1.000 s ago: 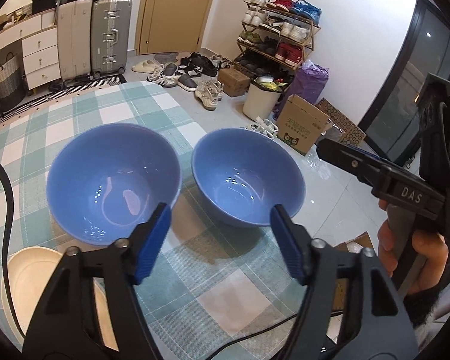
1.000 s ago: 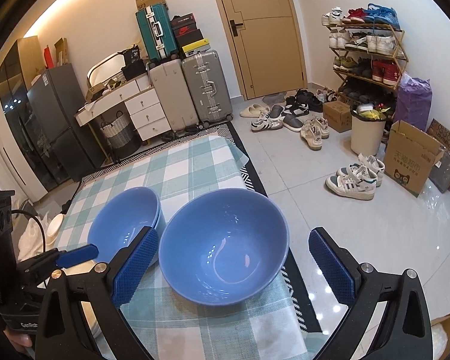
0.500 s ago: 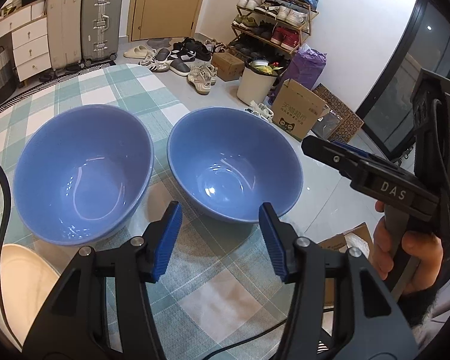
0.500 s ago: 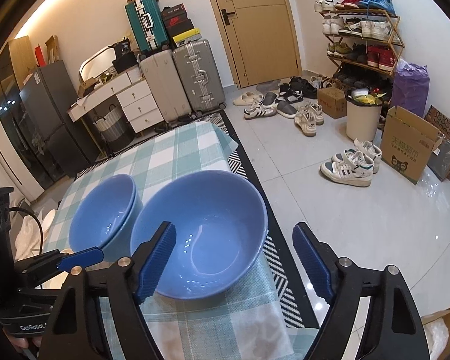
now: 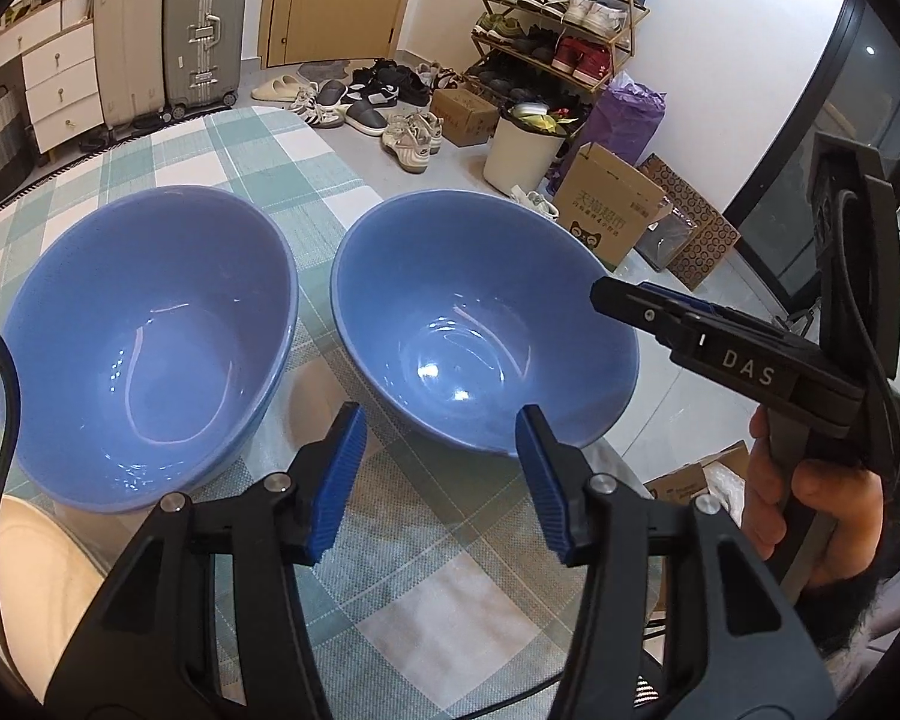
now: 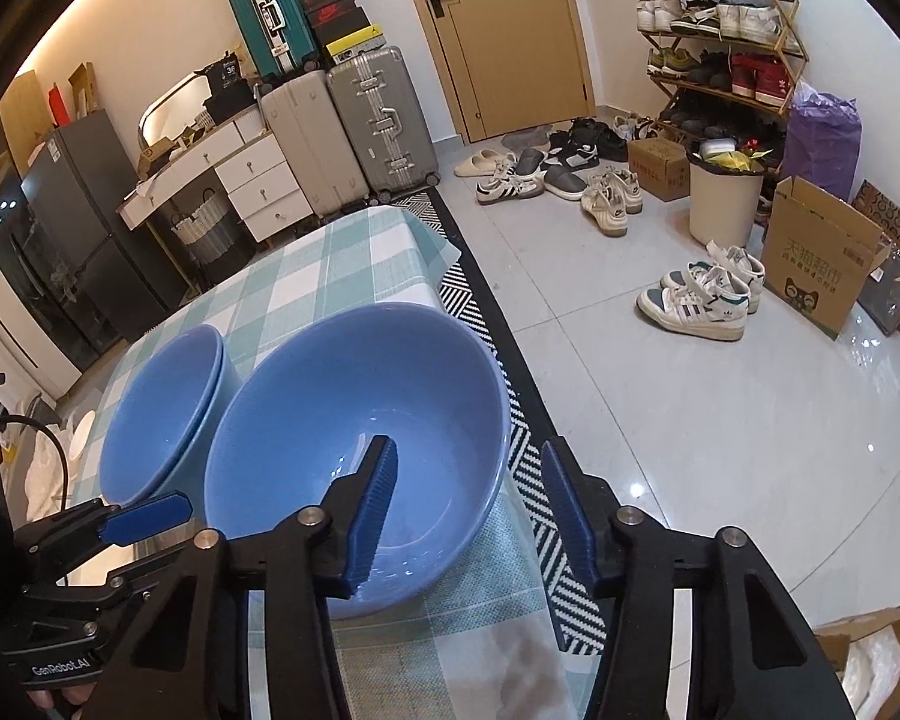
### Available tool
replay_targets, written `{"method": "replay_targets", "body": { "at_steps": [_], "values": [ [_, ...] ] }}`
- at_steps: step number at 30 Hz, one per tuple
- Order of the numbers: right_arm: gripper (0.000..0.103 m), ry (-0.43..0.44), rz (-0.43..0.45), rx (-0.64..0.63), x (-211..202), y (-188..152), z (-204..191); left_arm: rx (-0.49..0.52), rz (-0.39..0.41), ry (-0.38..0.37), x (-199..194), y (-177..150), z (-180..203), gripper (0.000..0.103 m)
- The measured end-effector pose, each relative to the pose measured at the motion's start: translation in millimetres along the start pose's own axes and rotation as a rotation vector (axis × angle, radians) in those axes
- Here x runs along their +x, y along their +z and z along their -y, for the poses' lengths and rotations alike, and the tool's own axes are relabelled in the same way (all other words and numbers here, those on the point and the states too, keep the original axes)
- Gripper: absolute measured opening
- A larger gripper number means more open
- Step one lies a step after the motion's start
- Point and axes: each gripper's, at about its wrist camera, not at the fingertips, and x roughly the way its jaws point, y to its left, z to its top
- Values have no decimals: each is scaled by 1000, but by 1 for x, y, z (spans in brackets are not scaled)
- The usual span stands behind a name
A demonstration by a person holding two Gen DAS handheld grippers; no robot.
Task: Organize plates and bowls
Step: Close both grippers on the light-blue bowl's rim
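Two blue bowls stand side by side on the checked tablecloth. The single right bowl (image 5: 480,330) (image 6: 354,438) sits near the table's edge. The left bowl (image 5: 144,342) (image 6: 156,414) is a nested stack of two. My right gripper (image 6: 471,516) is open, its left finger inside the right bowl and its right finger outside the rim, straddling the wall. It also shows in the left wrist view (image 5: 624,300) at that bowl's right rim. My left gripper (image 5: 438,474) is open and empty, just in front of the right bowl.
A cream plate (image 5: 24,594) lies at the front left of the table. The checked tablecloth (image 5: 426,594) ends close behind the right bowl, with tiled floor, shoes, a bin (image 6: 723,198) and cardboard boxes beyond. A black cable (image 5: 6,420) crosses the left.
My right gripper has moved in and narrowed, now straddling the right bowl's rim. My left gripper has come closer to the bowls and narrowed a little. The bowls have not moved.
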Motion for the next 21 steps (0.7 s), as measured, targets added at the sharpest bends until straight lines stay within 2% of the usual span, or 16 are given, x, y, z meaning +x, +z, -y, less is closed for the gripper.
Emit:
{"method": "replay_targets", "body": {
  "at_steps": [11,21],
  "values": [
    [44,3,-6,-5,12,0,2,9,-14,14,18,5,0,41],
    [30,-15,-9,-28,16,-1,-1,10,-1,26,21,5,-2,33]
  ]
}}
